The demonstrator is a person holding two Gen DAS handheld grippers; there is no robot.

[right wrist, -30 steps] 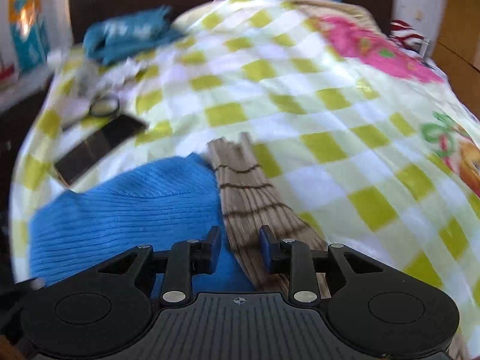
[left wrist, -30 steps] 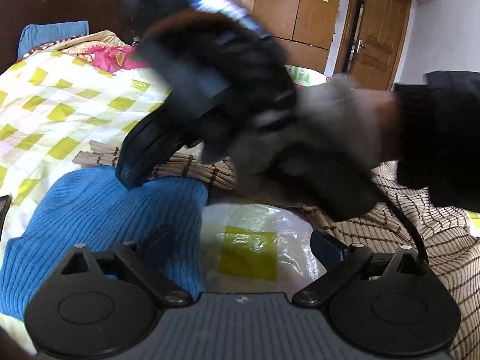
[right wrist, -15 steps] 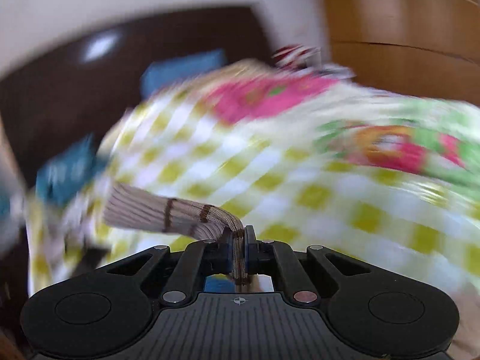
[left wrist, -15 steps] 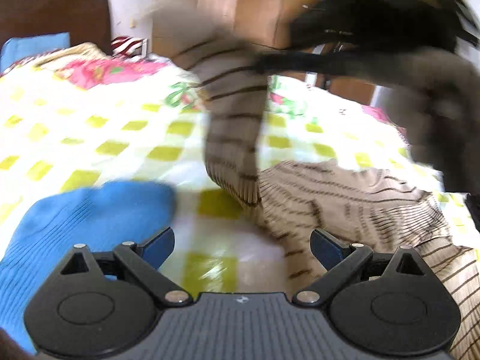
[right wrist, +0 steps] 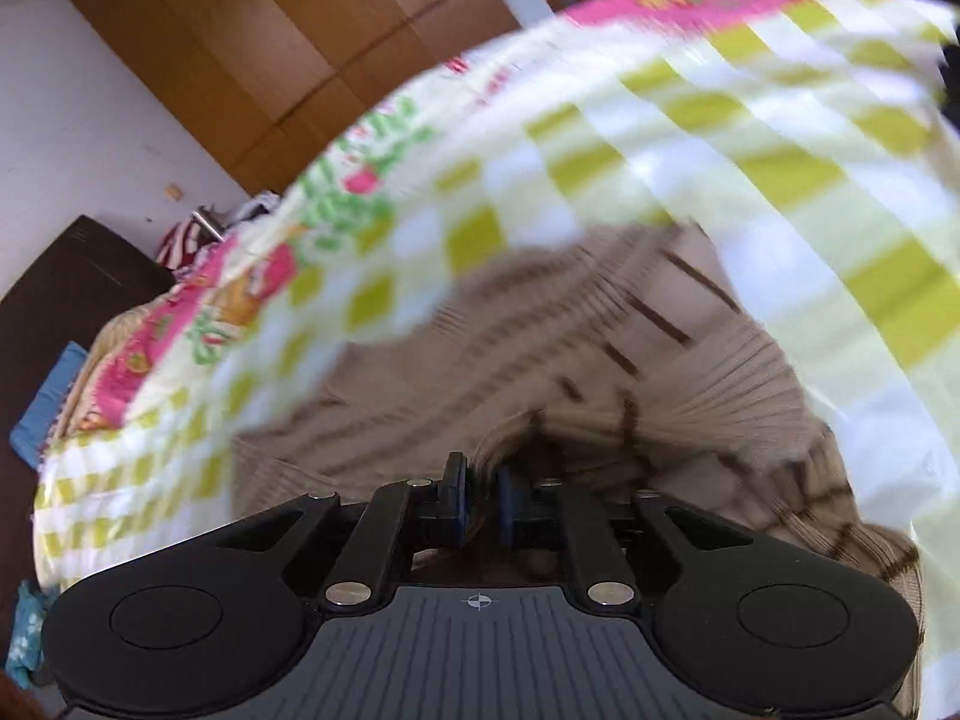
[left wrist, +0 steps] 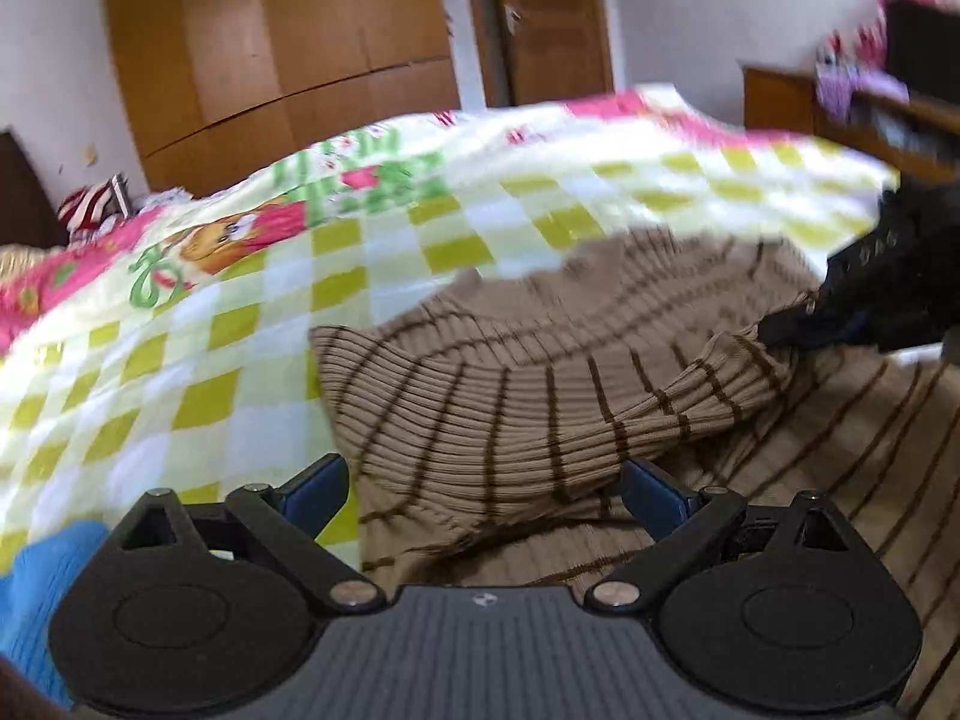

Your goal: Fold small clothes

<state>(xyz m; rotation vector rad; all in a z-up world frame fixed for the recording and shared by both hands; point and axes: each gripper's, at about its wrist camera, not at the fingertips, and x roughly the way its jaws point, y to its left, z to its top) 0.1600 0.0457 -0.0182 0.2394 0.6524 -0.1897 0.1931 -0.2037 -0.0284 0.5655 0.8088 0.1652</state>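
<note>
The tan ribbed knit sweater with thin dark brown stripes [left wrist: 540, 420] lies on the bed, over the yellow-and-white checked bedspread with pink cartoon prints [left wrist: 228, 360], well in from the bed's far edge and toward its near edge. One sleeve is drawn across the body of the garment, which reads as a fold-in step: sleeve over torso so the sweater narrows into a tidy rectangle.

The right gripper [right wrist: 478, 495] has its jaws nearly together, and they have just been opening a little. In the left wrist view its tip [left wrist: 798, 324] meets the sleeve's cuff; knit fabric shows in the gap, though blur hides whether the pads press on it (likely a release beginning).

The left gripper [left wrist: 486, 489] hangs with jaws wide apart above the sweater's near part, empty, probably ready to pin or smooth the fold.

A bright blue ribbed knit garment [left wrist: 42, 588] waits at the near left.
</note>
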